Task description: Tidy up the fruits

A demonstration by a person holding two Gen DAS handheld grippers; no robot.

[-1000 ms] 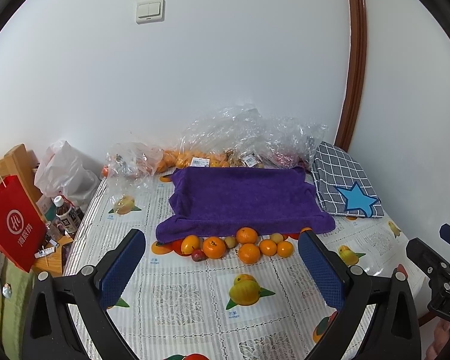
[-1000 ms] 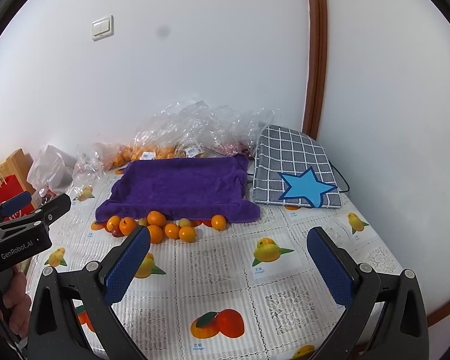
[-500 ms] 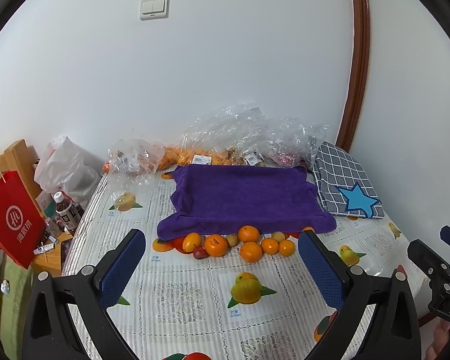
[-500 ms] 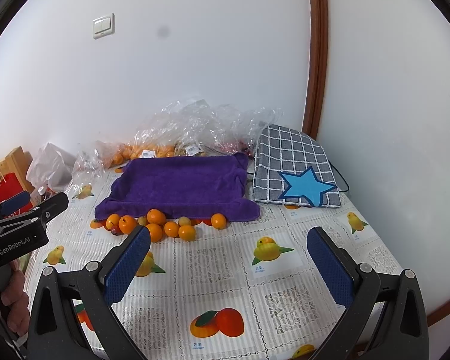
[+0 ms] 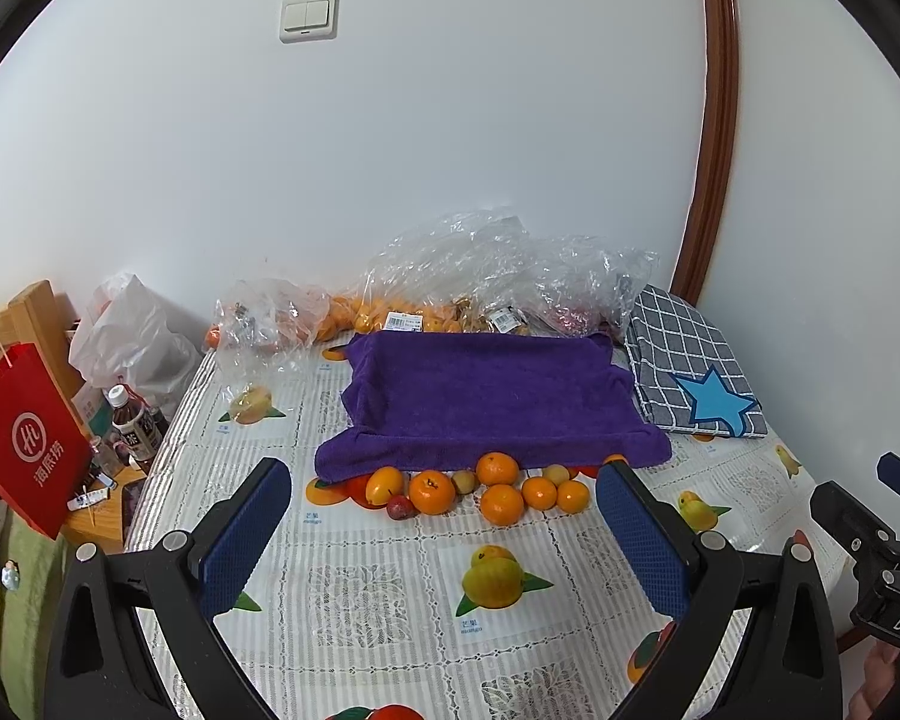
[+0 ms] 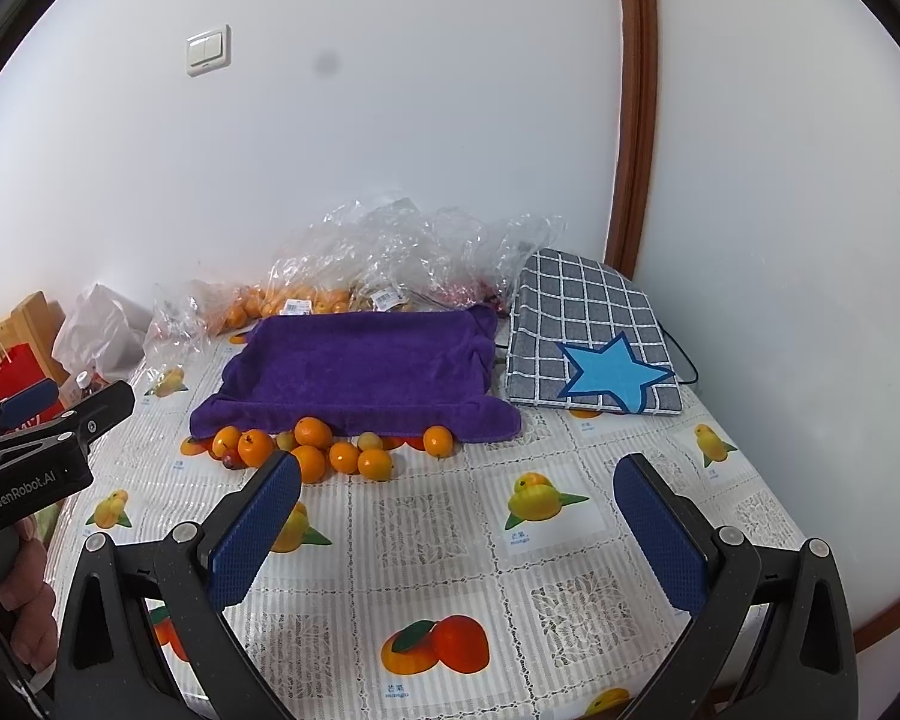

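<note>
Tablecloth [image 5: 390,594] printed with fruit (captioned "mango"); red bag [image 5: 24,450] beside; left gripper [image 5: 444,510] and right gripper [image 6: 456,507] both spread, empty.

White walls [image 5: 450,150] meet at a corner edged by a brown wooden trim [image 5: 717,120]. A double light switch [image 5: 307,17] sits high on the wall. The worktop [image 6: 450,540] wears a fruit-printed cloth; a wooden chair [image 5: 30,312] stands left of it, light even
</note>
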